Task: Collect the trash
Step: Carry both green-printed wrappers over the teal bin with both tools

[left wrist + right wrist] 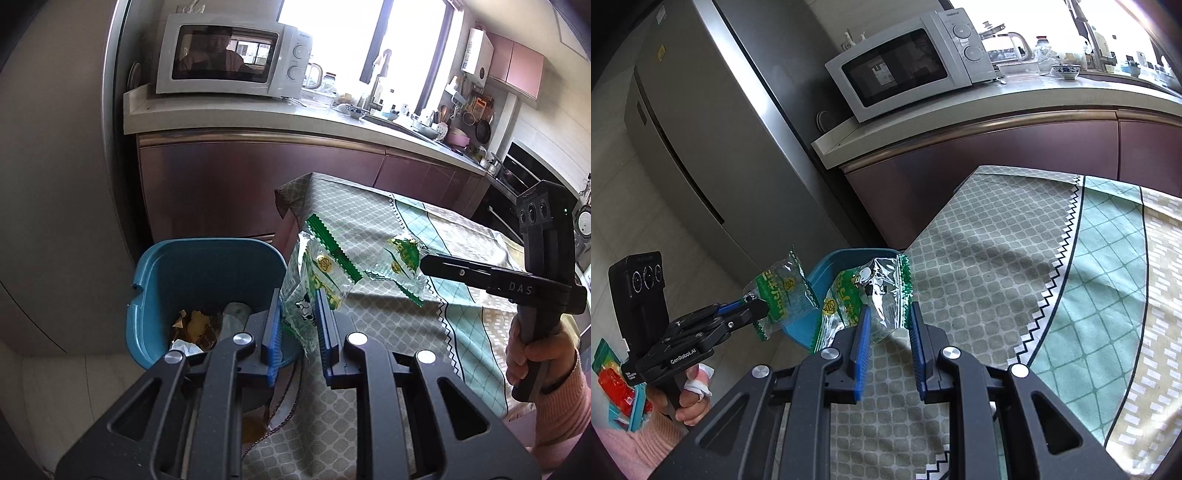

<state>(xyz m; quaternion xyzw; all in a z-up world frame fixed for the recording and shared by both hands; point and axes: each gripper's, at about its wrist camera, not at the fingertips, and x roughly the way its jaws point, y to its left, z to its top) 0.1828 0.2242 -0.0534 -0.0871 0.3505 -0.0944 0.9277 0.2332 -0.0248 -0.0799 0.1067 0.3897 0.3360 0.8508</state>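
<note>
Two clear wrappers with green print are held in the air near the table's corner. My left gripper (298, 299) is shut on one wrapper (321, 266), beside the right rim of a blue bin (207, 273) that holds several scraps. My right gripper (424, 264) comes in from the right, over the table, shut on the other wrapper (404, 258). In the right wrist view, my right gripper (890, 310) pinches its wrapper (875, 288) above the table edge. There the left gripper (761, 306) holds its wrapper (779, 291) just left of the bin (842, 258).
A table with a patterned cloth (406, 332) fills the right side. Behind it, a purple-fronted counter (258, 177) carries a white microwave (229, 55). A grey fridge (701, 129) stands to the left. Red and green packets (613, 373) lie low at the left.
</note>
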